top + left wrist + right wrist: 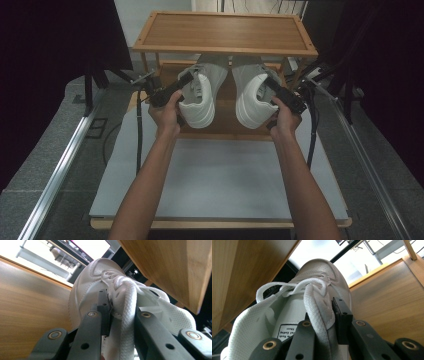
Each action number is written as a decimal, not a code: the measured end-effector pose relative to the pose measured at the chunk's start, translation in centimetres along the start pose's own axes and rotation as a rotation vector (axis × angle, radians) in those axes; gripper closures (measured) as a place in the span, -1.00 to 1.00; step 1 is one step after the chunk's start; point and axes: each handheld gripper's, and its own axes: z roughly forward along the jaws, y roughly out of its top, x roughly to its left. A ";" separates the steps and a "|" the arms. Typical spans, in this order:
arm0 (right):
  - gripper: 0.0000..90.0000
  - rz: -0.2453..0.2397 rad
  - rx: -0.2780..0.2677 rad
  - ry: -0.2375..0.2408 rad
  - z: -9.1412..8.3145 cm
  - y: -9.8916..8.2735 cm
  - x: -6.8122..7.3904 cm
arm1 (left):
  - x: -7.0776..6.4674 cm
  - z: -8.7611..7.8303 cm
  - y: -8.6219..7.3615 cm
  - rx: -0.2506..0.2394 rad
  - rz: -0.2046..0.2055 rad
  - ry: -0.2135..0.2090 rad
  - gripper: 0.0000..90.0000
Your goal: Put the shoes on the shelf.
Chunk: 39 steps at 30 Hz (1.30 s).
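- The left hand-held gripper (pixel 186 84) is clamping the left white sneaker (pixel 200 97) at the collar, one jaw inside the opening and one outside; in the left gripper view the pads are pinching the padded edge and a lace of that sneaker (pixel 105 287).
- The right hand-held gripper (pixel 269 86) is gripping the right white sneaker (pixel 252 100) the same way, its jaws closed on the collar edge; in the right gripper view a thick lace is running between the jaws over the sneaker (pixel 312 290).
- Each sneaker is pointing away from its hand-held gripper, toe ahead of the jaws and heel nearest the hand.
- Both sneakers are sitting in the open compartment of the wooden shelf unit (pixel 145 30), under the top shelf board (pixel 225 31), with toes going in beneath that board and heels sticking out toward the person.
- The lower shelf board (pixel 225 127) is lying just below the two hand-held grippers and under the sneakers; whether the soles are touching it is unclear.
- The two sneakers are lying side by side, near each other, between the two hand-held grippers.
- The left hand (pixel 166 116) and right hand (pixel 285 120) are holding the tools from behind.
- The grey worktop (pixel 220 175) is stretching behind the hand-held grippers, under the forearms.
- A printed label (pixel 287 331) is showing inside the right sneaker, just beside the right hand-held gripper's inner jaw.
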 end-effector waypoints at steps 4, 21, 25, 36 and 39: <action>0.77 0.017 -0.011 -0.011 0.6 0.2 0.3 | 0.1 0.4 0.2 -0.023 -0.023 0.019 0.78; 0.46 -0.023 0.015 -0.037 4.1 -0.4 1.3 | -0.1 3.3 0.6 -0.003 -0.017 0.091 0.62; 0.24 -0.039 0.032 -0.045 4.6 -0.5 2.0 | 0.0 3.7 0.5 -0.002 -0.059 0.055 0.39; 0.06 -0.071 0.010 0.057 3.7 -0.6 2.3 | -0.8 2.6 0.5 -0.001 -0.026 -0.009 0.13; 0.13 -0.099 0.001 0.046 3.0 -0.6 2.3 | -0.9 2.0 0.3 -0.001 -0.017 -0.002 0.16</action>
